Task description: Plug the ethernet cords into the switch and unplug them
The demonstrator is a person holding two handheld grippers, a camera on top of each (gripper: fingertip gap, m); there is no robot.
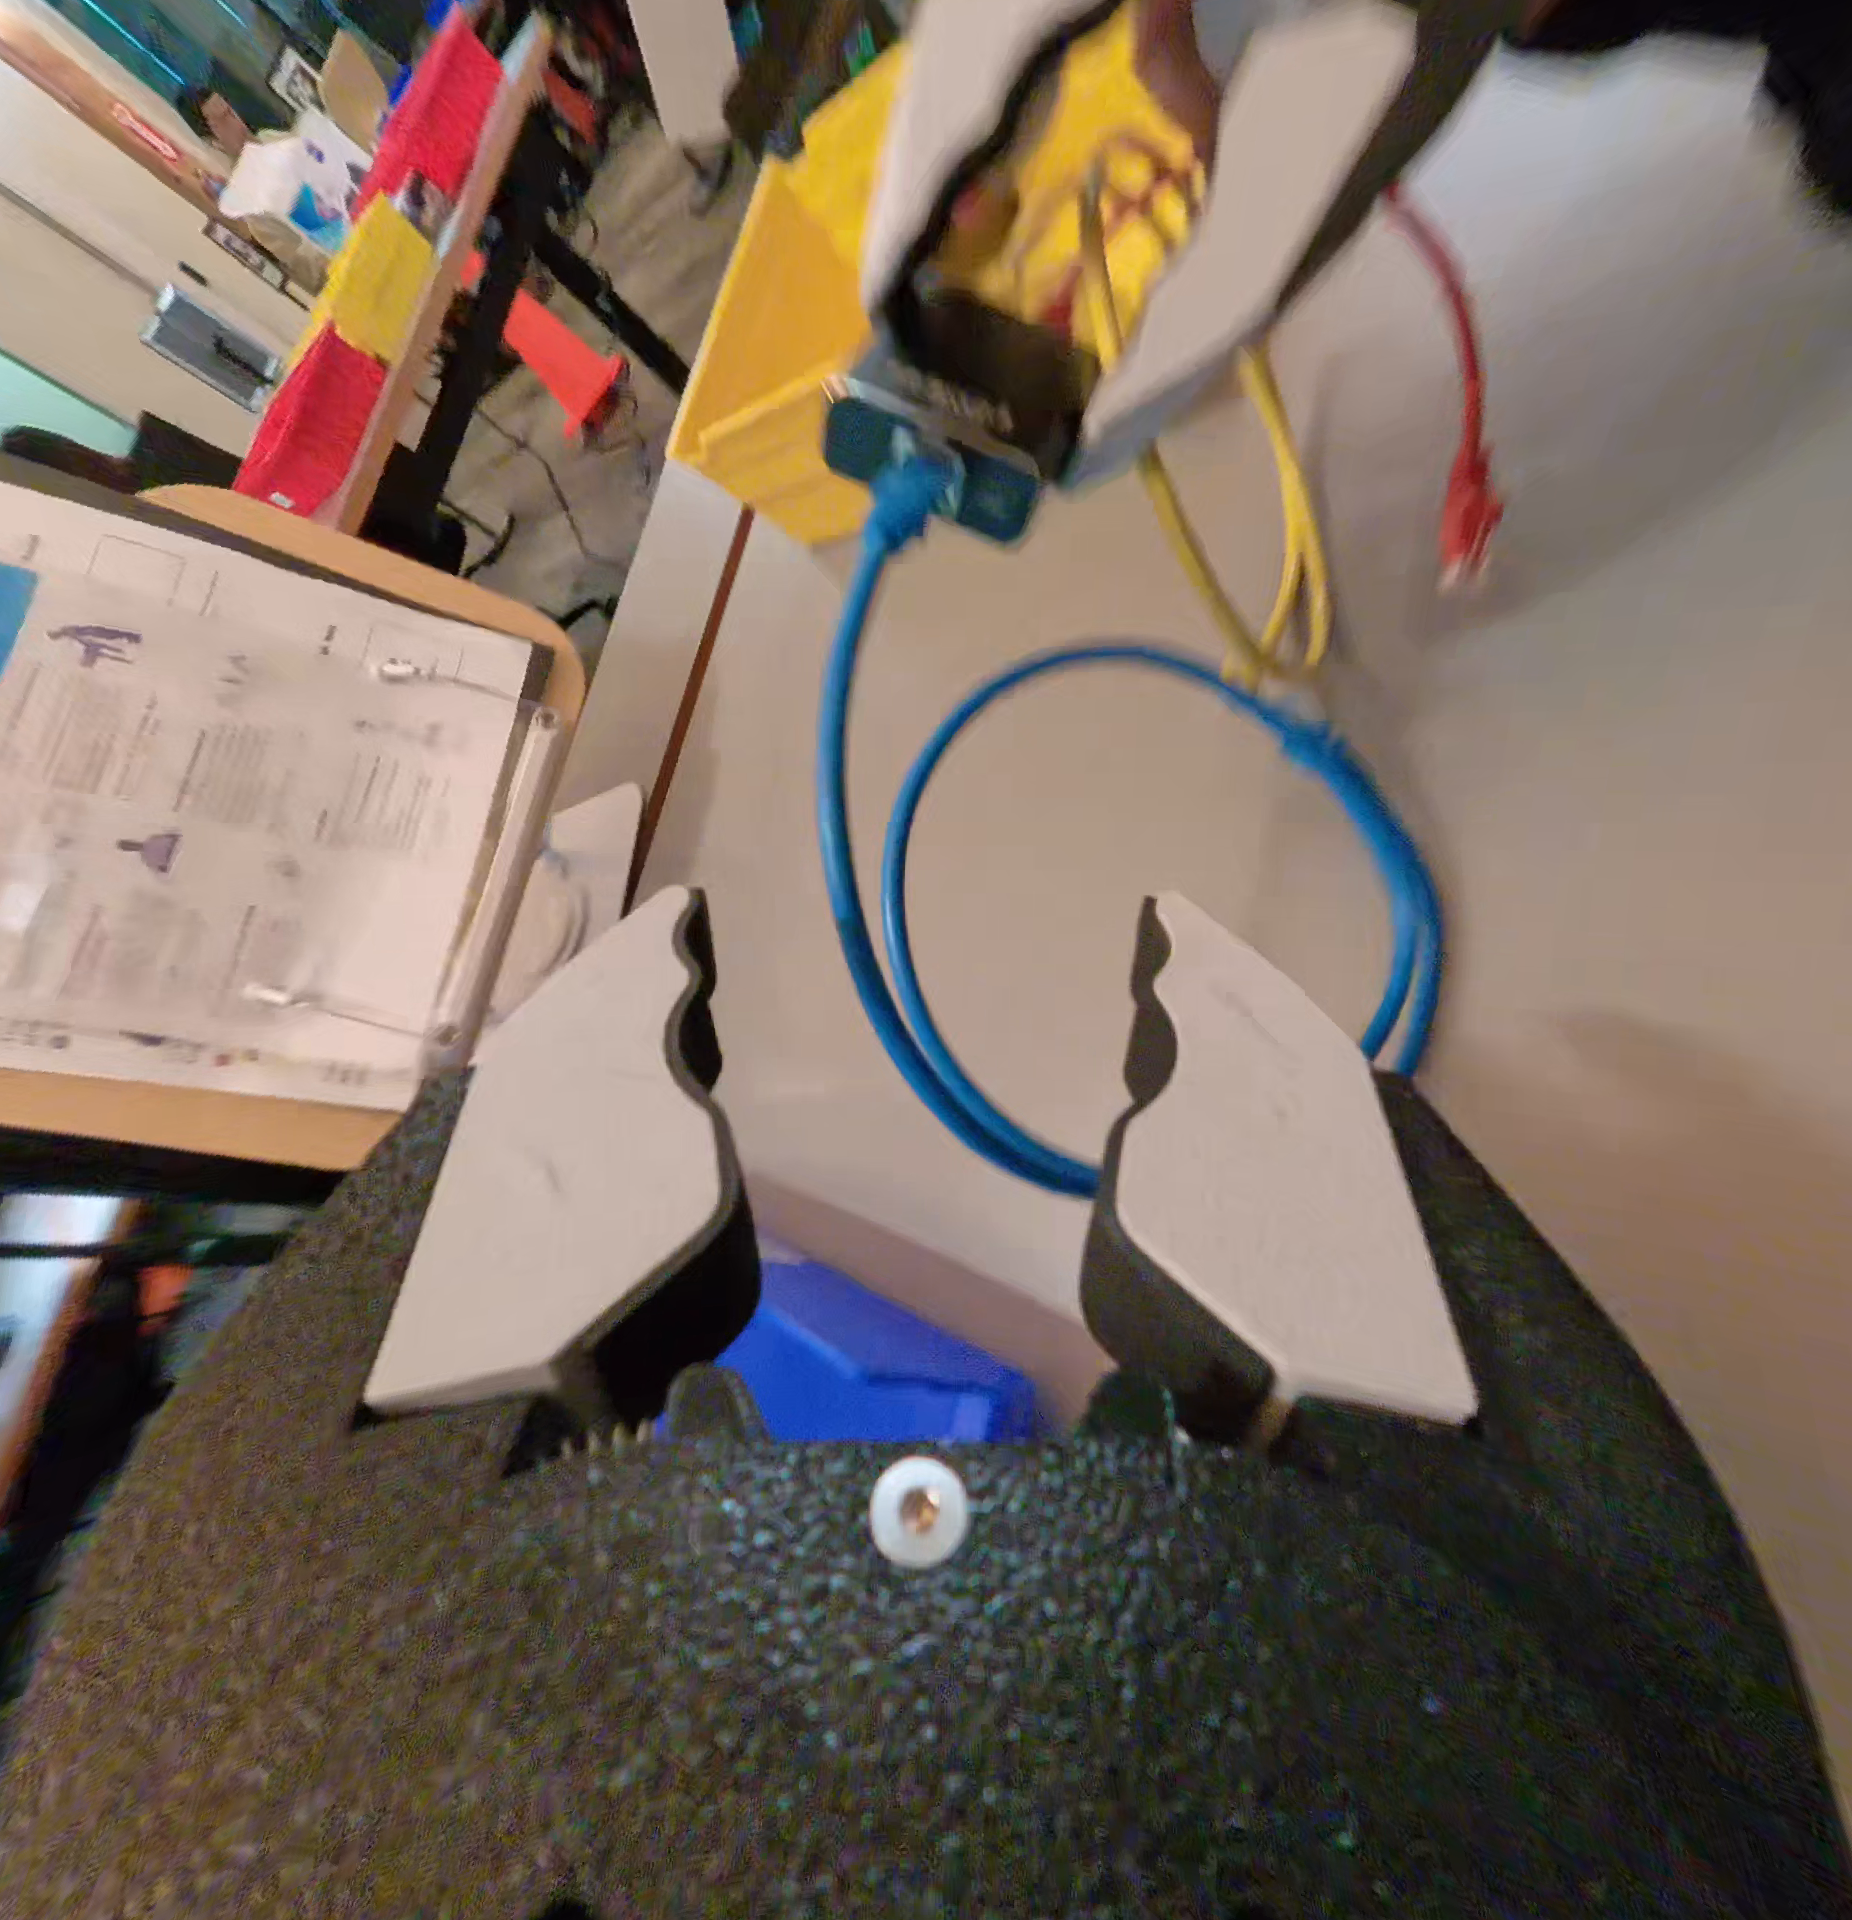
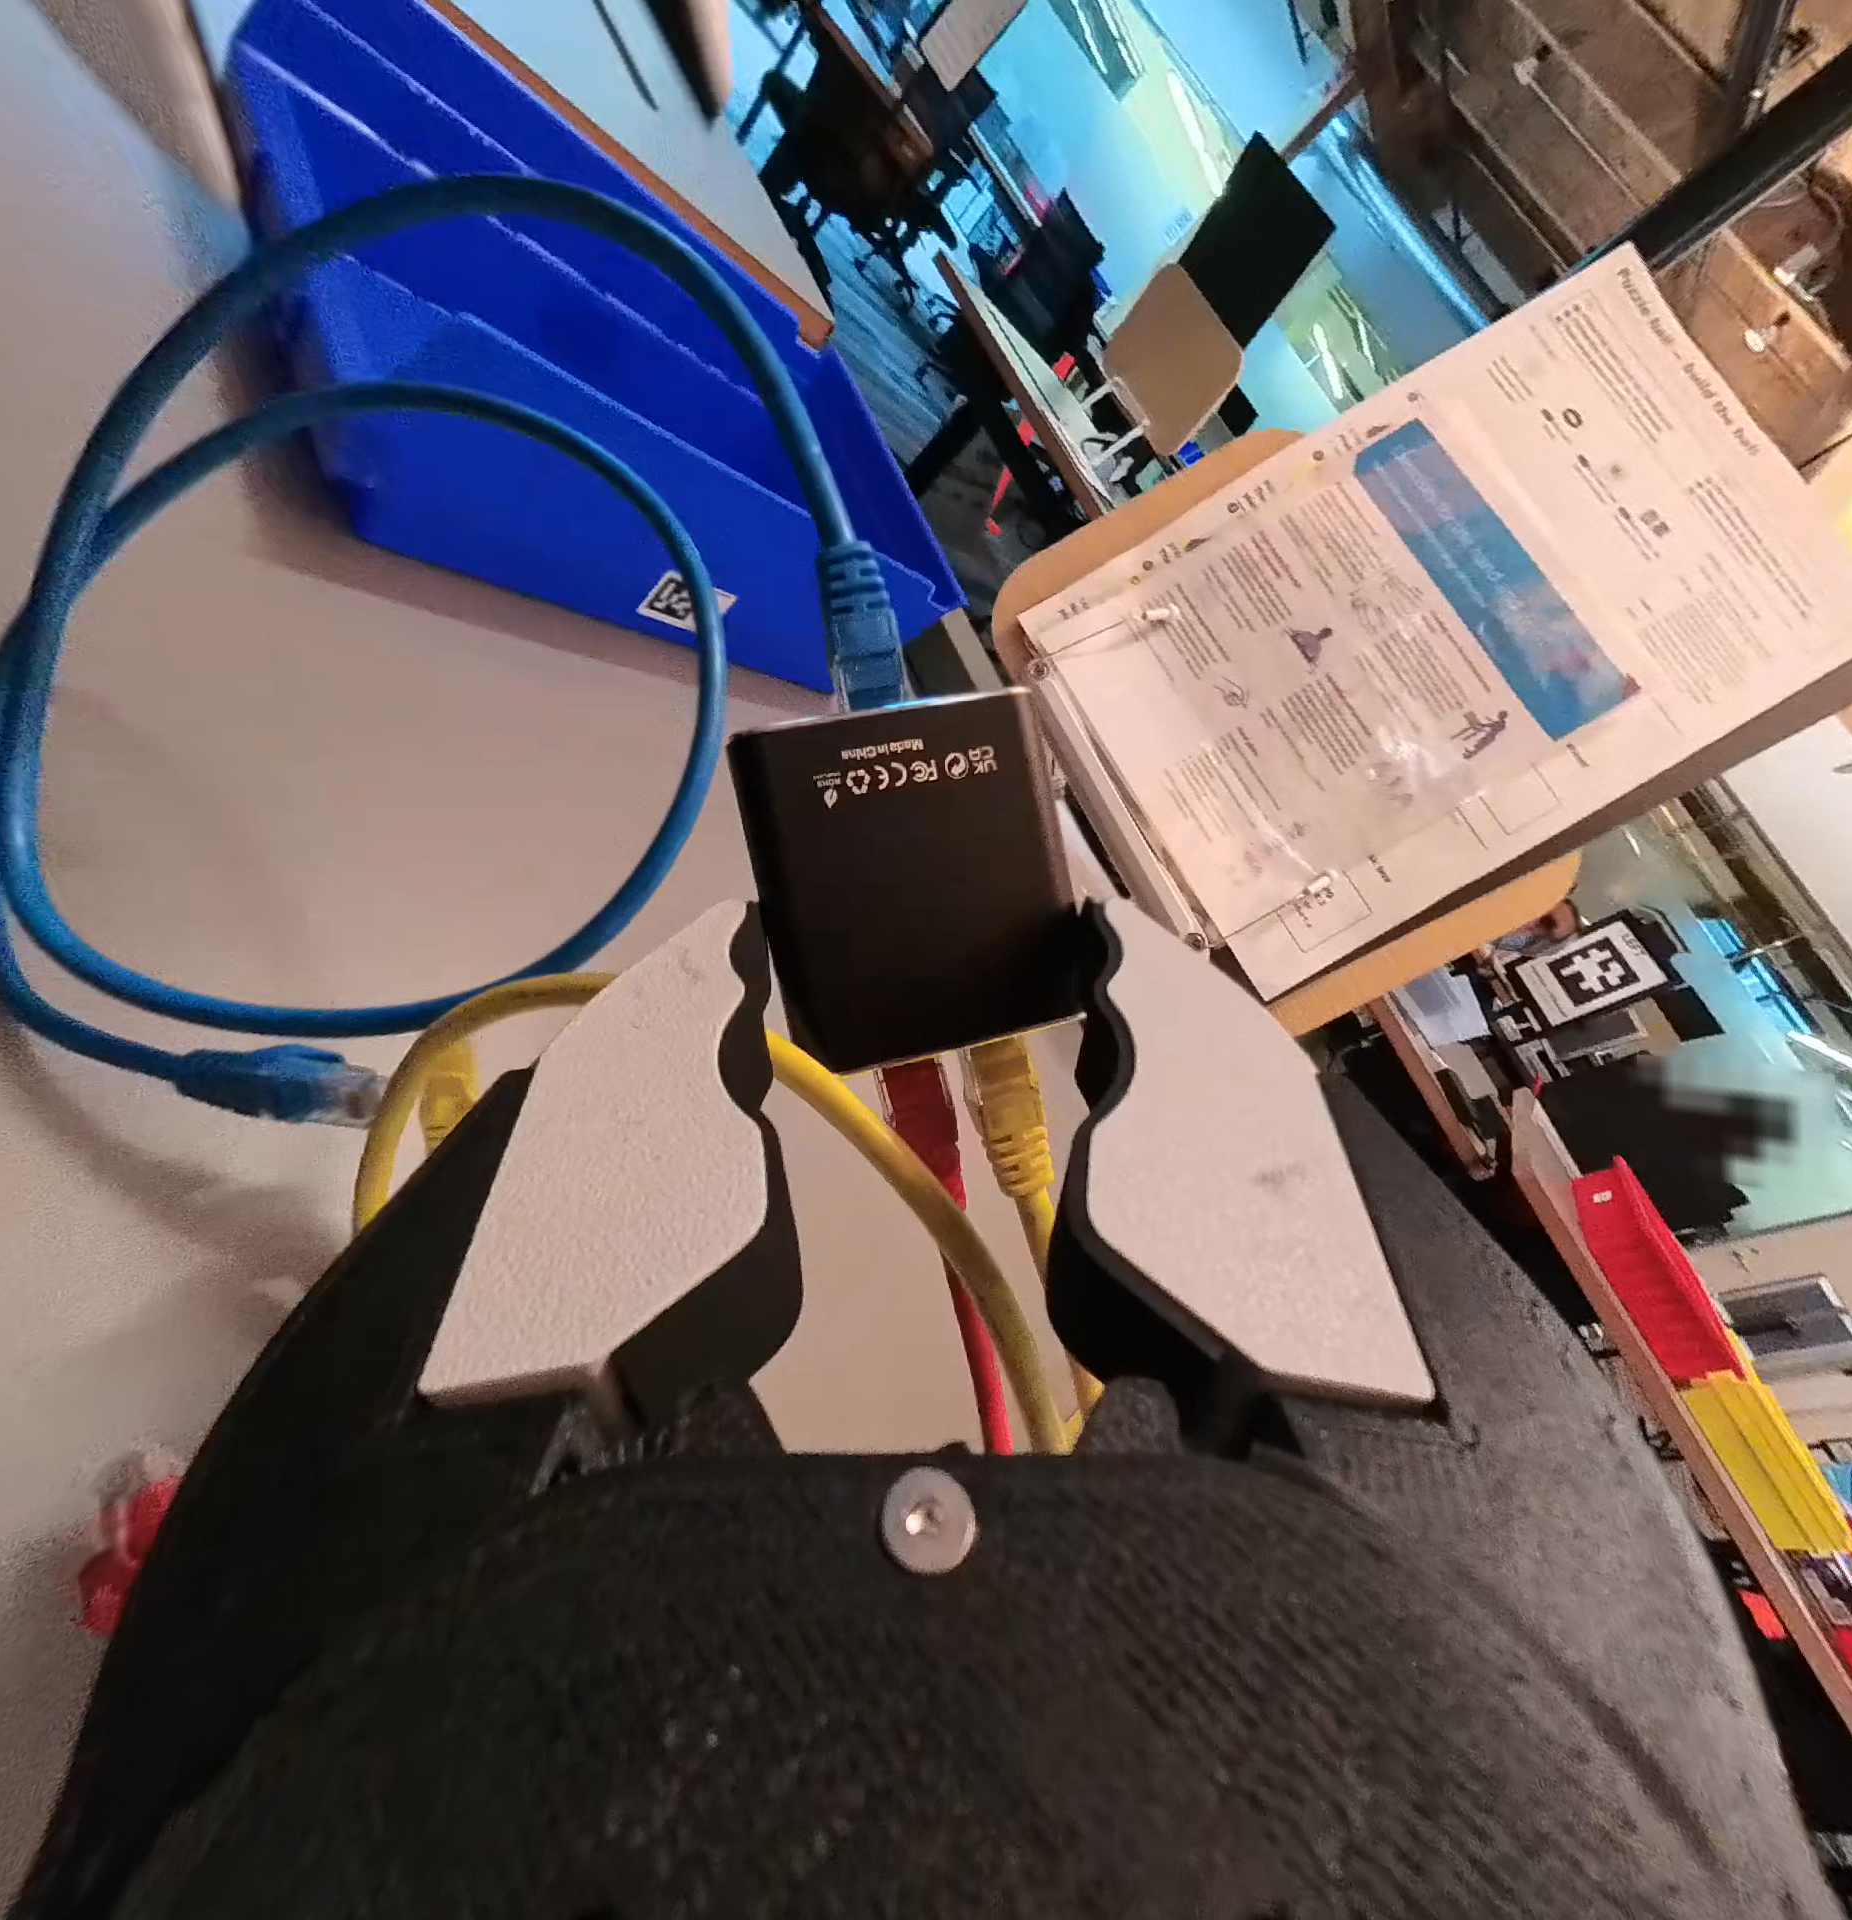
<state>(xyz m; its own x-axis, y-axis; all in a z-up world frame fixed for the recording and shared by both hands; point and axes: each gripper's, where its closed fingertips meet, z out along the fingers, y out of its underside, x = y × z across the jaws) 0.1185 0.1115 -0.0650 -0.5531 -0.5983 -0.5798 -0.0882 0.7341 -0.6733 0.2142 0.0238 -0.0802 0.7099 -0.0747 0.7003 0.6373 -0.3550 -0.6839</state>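
My right gripper (image 2: 922, 935) is shut on a small black switch (image 2: 901, 873) and holds it off the table. A blue ethernet cord (image 2: 860, 634) is plugged into its far side, and its other end (image 2: 309, 1081) lies loose on the table. A red plug (image 2: 917, 1112) and a yellow plug (image 2: 1010, 1112) sit in the near side. In the left wrist view the switch (image 1: 995, 374) hangs ahead with the blue cord (image 1: 906, 488) looping below. My left gripper (image 1: 922, 935) is open and empty, short of the switch.
A yellow bin (image 1: 787, 343) stands behind the switch and a blue bin (image 2: 548, 416) at the table's edge. The red cord's loose end (image 1: 1467, 499) hangs right of the switch. A clear stand holding printed sheets (image 2: 1421, 675) sits on a round wooden table beside it.
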